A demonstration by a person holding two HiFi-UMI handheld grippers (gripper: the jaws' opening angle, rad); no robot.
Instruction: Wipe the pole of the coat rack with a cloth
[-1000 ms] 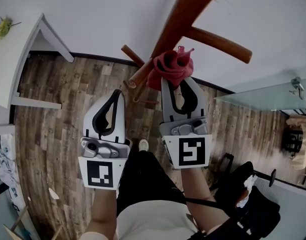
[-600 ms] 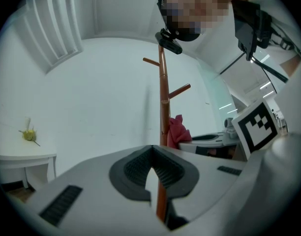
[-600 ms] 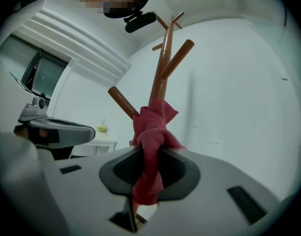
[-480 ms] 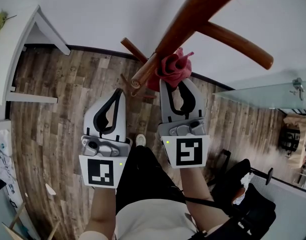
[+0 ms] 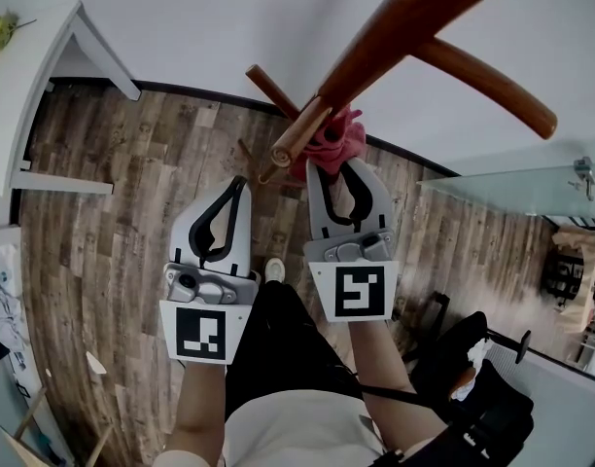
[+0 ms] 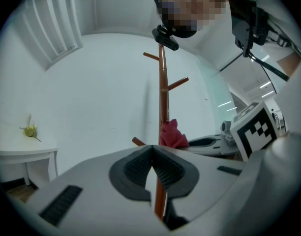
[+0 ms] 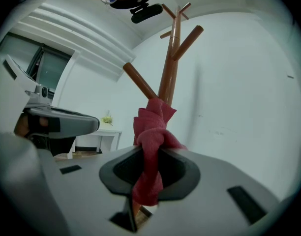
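The brown wooden coat rack pole (image 5: 395, 37) runs from the upper right down toward the floor, with pegs branching off. My right gripper (image 5: 338, 163) is shut on a bunched red cloth (image 5: 334, 139), which presses against the pole just behind a peg end. The right gripper view shows the cloth (image 7: 151, 132) pinched between the jaws, with the pole (image 7: 169, 68) rising behind it. My left gripper (image 5: 235, 183) hangs left of the pole, shut and empty. In its own view the pole (image 6: 163, 92) and the cloth (image 6: 171, 134) lie just beyond the closed jaw tips.
A white table (image 5: 25, 95) with a small green plant (image 5: 1, 29) stands at the left by the wall. A glass panel (image 5: 521, 188) is at the right, and a black bag and stand (image 5: 472, 377) at the lower right. Wood floor lies below.
My right gripper has slid the red cloth a little lower along the pole, toward the peg end. The left gripper has hardly moved.
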